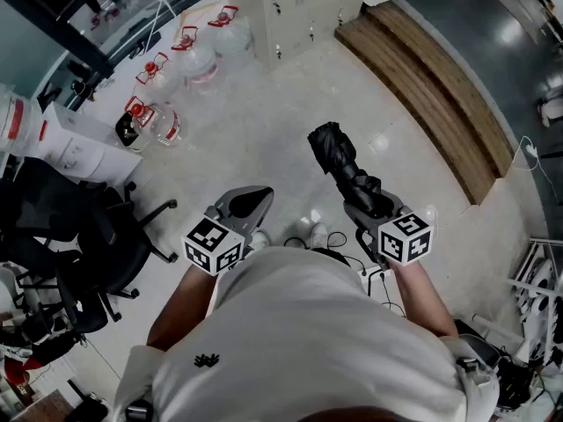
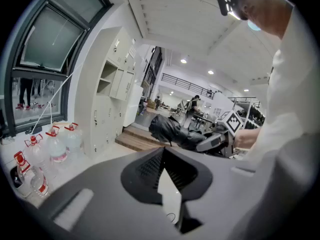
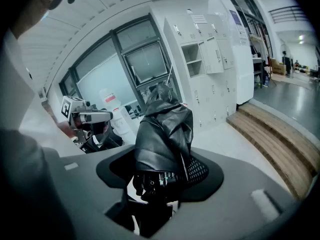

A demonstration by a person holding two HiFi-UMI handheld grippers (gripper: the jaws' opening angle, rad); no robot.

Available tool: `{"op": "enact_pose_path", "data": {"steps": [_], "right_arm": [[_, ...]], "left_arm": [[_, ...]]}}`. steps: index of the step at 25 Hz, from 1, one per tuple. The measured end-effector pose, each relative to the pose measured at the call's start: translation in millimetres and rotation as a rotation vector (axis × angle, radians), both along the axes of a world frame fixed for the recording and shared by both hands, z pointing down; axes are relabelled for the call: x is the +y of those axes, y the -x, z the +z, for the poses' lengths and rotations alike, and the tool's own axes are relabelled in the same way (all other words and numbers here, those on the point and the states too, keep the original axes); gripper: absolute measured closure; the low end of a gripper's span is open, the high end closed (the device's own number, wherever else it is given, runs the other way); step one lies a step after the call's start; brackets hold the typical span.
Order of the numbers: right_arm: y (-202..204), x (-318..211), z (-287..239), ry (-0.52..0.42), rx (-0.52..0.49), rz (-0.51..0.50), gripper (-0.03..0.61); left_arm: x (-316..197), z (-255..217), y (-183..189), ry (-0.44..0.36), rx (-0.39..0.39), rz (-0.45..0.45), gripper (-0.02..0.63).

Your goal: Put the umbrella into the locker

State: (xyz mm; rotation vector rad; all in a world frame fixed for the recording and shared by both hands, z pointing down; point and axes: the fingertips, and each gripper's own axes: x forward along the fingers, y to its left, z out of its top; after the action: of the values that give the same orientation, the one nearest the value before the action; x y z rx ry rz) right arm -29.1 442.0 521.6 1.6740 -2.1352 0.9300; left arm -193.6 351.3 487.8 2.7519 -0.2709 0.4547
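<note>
A folded black umbrella sticks forward and up from my right gripper, whose jaws are shut on its handle end. In the right gripper view the umbrella fills the gap between the jaws of the right gripper. My left gripper hangs beside it, to the left, shut and holding nothing; its tips meet. The white lockers stand ahead across the floor. One upper compartment has its door open. From the left gripper view the umbrella shows at the right.
Several large water bottles stand on the floor left of the lockers. A black office chair is close on my left. A wooden step runs along the right. Cables and a rack lie at the lower right.
</note>
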Motion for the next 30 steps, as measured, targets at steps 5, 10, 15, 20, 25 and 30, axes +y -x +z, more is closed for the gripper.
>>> {"op": "enact_pose_path", "data": {"steps": [5,10,15,20,25,30], "right_arm": [[65.6,-28.4,-11.8,-0.023,-0.003,0.013,0.334],[106.1,-41.7,-8.8,-0.013,-0.01,0.045,0.334],[116.8,-56.0,-11.8,0.012,0.009,0.05,0.334],[84.3,-96.2,-5.8,0.02,-0.005,0.048,0.334],[29.0,-145.9,-6.8,0.025,0.022,0.021,0.335],[-38.3,-188.0,-21.8,0.0,0.069,-0.001,0.334]], "left_arm": [[-18.0,2.2,76.2,0.015,0.005,0.006,0.558],[-30.9,17.7,122.0,0.026,0.001,0.028,0.558],[-49.2,21.9,125.8,0.054,0.024,0.036,0.558],[-83.1,22.2,89.3,0.053,0.025,0.042,0.558],[-128.4,12.8,35.3,0.038,-0.004,0.036,0.558],[-173.2,-9.0,-29.1,-0.028,-0.019,0.03,0.558]]}}
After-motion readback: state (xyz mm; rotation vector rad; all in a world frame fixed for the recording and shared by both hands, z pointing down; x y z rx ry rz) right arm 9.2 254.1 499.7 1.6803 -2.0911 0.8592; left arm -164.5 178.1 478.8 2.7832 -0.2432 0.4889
